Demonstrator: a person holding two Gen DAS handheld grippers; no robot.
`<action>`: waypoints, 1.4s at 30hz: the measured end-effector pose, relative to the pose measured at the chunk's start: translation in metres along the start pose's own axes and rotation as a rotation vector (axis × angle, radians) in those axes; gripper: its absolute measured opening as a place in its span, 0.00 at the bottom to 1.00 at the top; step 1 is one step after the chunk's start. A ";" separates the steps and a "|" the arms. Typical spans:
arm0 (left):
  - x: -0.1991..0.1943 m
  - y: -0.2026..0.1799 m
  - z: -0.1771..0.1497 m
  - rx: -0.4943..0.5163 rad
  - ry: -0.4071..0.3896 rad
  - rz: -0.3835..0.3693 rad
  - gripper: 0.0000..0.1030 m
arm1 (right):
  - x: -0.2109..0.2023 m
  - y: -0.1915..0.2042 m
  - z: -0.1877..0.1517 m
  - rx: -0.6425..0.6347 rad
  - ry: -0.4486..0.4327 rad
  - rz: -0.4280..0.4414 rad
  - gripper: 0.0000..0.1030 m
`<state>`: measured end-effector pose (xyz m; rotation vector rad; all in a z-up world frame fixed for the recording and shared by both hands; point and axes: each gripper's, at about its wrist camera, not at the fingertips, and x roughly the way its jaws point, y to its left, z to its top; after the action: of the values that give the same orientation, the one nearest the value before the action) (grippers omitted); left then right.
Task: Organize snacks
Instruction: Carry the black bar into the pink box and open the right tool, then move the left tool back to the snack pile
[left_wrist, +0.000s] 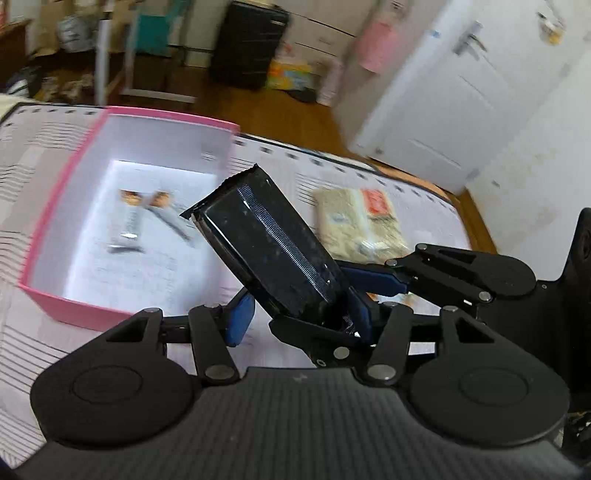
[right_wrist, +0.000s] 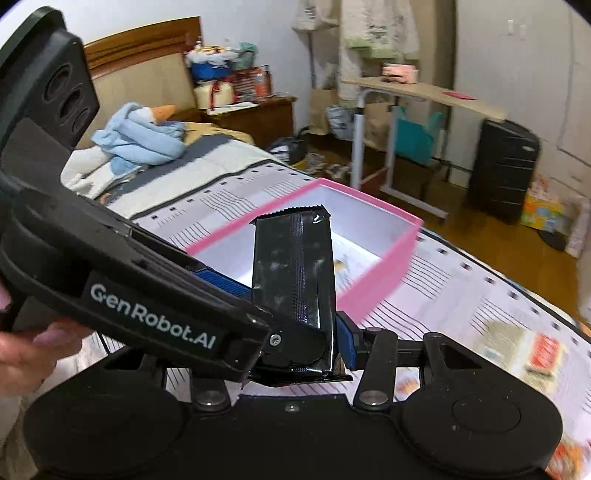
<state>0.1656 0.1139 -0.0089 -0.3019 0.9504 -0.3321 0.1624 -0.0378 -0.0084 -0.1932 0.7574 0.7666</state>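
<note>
- centrally, black snack packet (left_wrist: 271, 254) tilted up in mid frame of left wrist view, above near rim of pink box (left_wrist: 48, 206).
- left gripper (left_wrist: 299, 314) pads apart, one each side of packet's base; pinch uncertain.
- right gripper (right_wrist: 295, 339) state not discernible, packet's lower end at its blue pad.
- two slim packets (left_wrist: 147, 218) inside box; beige snack bag (left_wrist: 358, 221) on printed sheet (left_wrist: 424, 206), right of centre.

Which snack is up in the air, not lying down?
The black packet, held up tilted in the jaws. The two small silvery packets lie in the pink box, and the beige packet lies flat on the bed cover.
</note>
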 end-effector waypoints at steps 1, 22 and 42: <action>0.003 0.007 0.005 -0.017 -0.005 0.020 0.53 | 0.008 0.000 0.005 -0.005 0.003 0.014 0.52; 0.099 0.105 0.036 -0.216 0.101 0.185 0.56 | 0.138 0.000 0.020 -0.024 0.130 -0.028 0.60; -0.005 0.024 0.034 0.090 -0.054 0.125 0.62 | -0.042 -0.059 -0.005 0.198 -0.014 -0.072 0.70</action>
<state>0.1942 0.1409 0.0039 -0.1676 0.8936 -0.2503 0.1806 -0.1056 0.0101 -0.0363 0.8032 0.6197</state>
